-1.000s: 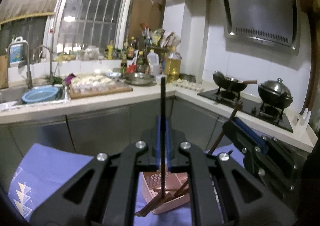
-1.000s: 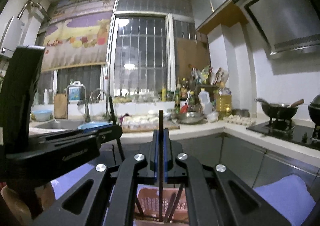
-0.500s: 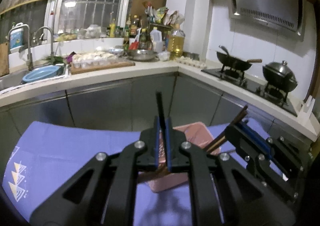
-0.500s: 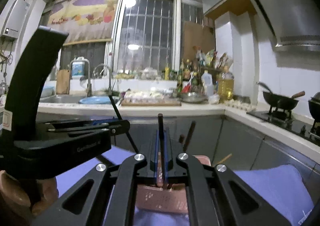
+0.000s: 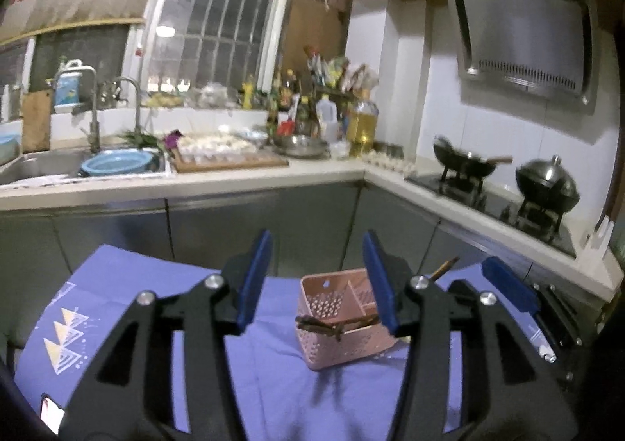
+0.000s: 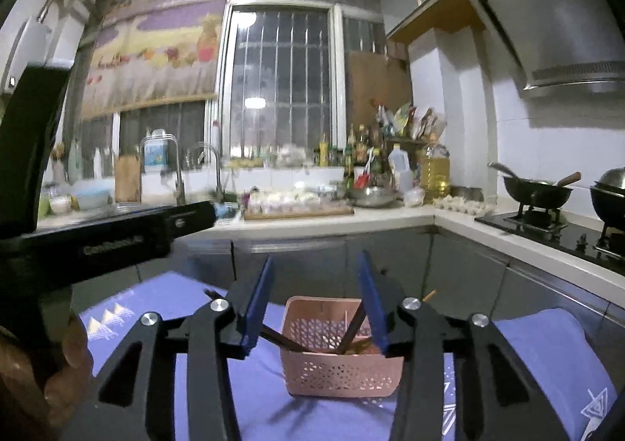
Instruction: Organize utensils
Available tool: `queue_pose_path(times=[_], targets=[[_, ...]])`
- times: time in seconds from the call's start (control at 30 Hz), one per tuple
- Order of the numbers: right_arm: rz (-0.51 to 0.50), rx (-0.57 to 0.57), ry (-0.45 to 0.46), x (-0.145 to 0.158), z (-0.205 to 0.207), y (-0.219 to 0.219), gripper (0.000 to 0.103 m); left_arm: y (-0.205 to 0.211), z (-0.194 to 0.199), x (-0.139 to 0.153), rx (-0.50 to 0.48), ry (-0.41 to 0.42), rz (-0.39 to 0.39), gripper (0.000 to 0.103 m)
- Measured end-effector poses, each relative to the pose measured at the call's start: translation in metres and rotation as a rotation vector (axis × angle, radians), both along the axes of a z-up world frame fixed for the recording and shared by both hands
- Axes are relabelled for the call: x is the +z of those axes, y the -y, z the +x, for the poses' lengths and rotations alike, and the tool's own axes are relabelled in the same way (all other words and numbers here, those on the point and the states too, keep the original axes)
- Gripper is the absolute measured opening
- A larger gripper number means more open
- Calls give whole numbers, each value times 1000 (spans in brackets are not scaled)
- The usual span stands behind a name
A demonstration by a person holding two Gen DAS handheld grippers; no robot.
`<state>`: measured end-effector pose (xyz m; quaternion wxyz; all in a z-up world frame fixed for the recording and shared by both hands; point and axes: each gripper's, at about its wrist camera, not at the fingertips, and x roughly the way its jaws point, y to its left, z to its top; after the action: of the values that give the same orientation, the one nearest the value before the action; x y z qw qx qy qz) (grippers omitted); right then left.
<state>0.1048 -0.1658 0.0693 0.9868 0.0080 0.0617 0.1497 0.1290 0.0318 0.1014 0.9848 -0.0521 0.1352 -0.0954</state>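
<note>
A pink perforated basket (image 5: 343, 335) stands on a purple cloth (image 5: 129, 292); it also shows in the right wrist view (image 6: 340, 370). Several dark brown chopsticks (image 5: 336, 324) lie in and across it, some leaning over the rim (image 6: 281, 341). My left gripper (image 5: 318, 277) is open and empty, just in front of the basket. My right gripper (image 6: 314, 296) is open and empty, above the basket's near side. The right gripper's body (image 5: 511, 292) shows at the right of the left wrist view, and the left gripper's body (image 6: 109, 241) at the left of the right wrist view.
The purple cloth (image 6: 547, 355) covers the table. Behind it runs an L-shaped kitchen counter (image 5: 234, 183) with a sink (image 5: 47, 163), a blue bowl (image 5: 117, 165), a cutting board with food (image 5: 226, 156), bottles (image 5: 332, 116), and a stove with two pots (image 5: 547, 183).
Both grippers were shut on a dark chopstick each and have opened. The chopsticks now lie in the basket. Both grippers have drawn back and up from the basket.
</note>
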Motion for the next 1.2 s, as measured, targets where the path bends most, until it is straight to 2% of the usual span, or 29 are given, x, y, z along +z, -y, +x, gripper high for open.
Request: queue_pose_path(times=[0.13, 0.2, 0.3, 0.4, 0.47, 0.57, 0.6, 0.63, 0.73, 0.77, 0.9, 1.2], targets=[[80, -2, 42, 6, -36, 18, 53, -14, -40, 3, 9, 45, -19, 62], [122, -10, 41, -1, -55, 28, 56, -18, -54, -4, 15, 46, -19, 63], [159, -33, 6, -16, -73, 39, 58, -22, -74, -31, 49, 4, 11, 65], [173, -69, -75, -41, -83, 47, 59, -19, -77, -63, 116, -88, 65, 66], [186, -94, -170, -62, -84, 53, 60, -16, -75, -84, 148, -157, 105, 66], [215, -107, -305, -86, -78, 57, 61, -11, -72, -106, 170, -218, 148, 66], [222, -104, -343, -92, -76, 57, 61, -10, -72, -111, 170, -232, 159, 71], [231, -106, -375, -97, -75, 58, 62, -8, -73, -115, 167, -243, 170, 81], [232, -121, -395, -97, -76, 56, 73, -2, -77, -114, 171, -224, 204, 96], [224, -132, -397, -95, -77, 54, 78, -1, -78, -112, 169, -214, 212, 97], [228, -112, -366, -87, -89, 49, 85, 9, -80, -107, 135, -207, 239, 97], [248, -83, -355, -78, -95, 54, 87, 16, -87, -100, 96, -200, 230, 97]])
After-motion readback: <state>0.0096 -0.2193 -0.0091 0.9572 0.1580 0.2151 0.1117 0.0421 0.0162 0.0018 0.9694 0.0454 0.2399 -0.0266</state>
